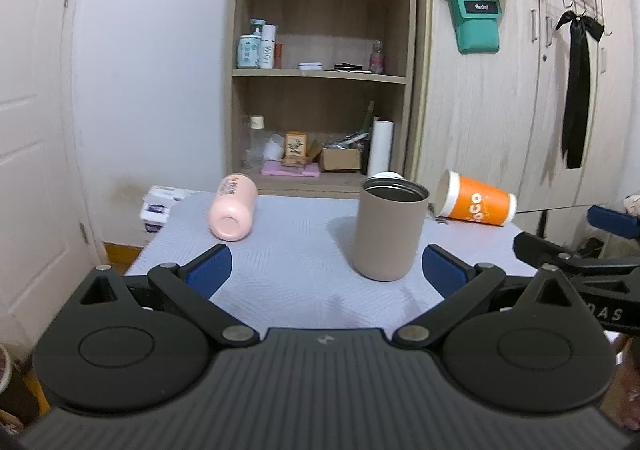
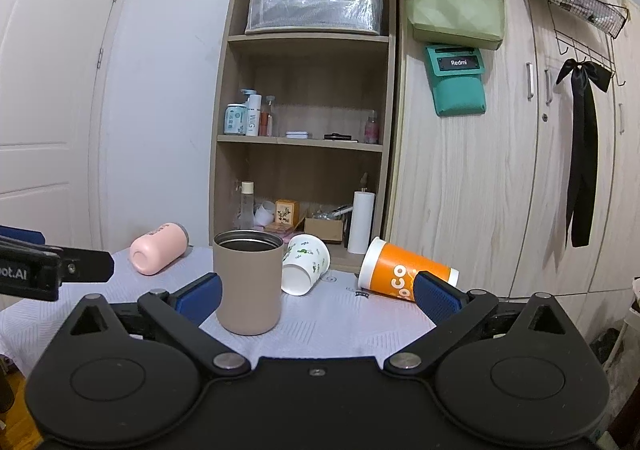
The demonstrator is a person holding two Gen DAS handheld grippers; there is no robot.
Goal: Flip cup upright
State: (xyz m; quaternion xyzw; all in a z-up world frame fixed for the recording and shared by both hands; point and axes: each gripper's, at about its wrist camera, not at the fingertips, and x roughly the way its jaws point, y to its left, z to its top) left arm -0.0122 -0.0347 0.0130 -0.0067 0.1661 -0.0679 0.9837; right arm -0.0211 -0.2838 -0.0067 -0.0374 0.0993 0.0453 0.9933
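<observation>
A taupe cup (image 1: 390, 228) (image 2: 248, 282) stands upright, mouth up, on the grey-clothed table (image 1: 300, 258). A pink cup (image 1: 233, 207) (image 2: 159, 247) lies on its side at the far left. An orange paper cup (image 1: 474, 204) (image 2: 396, 270) lies on its side at the right. A white patterned cup (image 2: 305, 264) lies on its side behind the taupe cup. My left gripper (image 1: 326, 270) is open and empty, short of the taupe cup. My right gripper (image 2: 318, 292) is open and empty, the taupe cup by its left finger.
A wooden shelf unit (image 2: 304, 122) with bottles and boxes stands behind the table. A wardrobe (image 2: 500, 170) is at the right, a door (image 2: 48, 90) at the left. A white box (image 1: 160, 206) sits past the table's left edge.
</observation>
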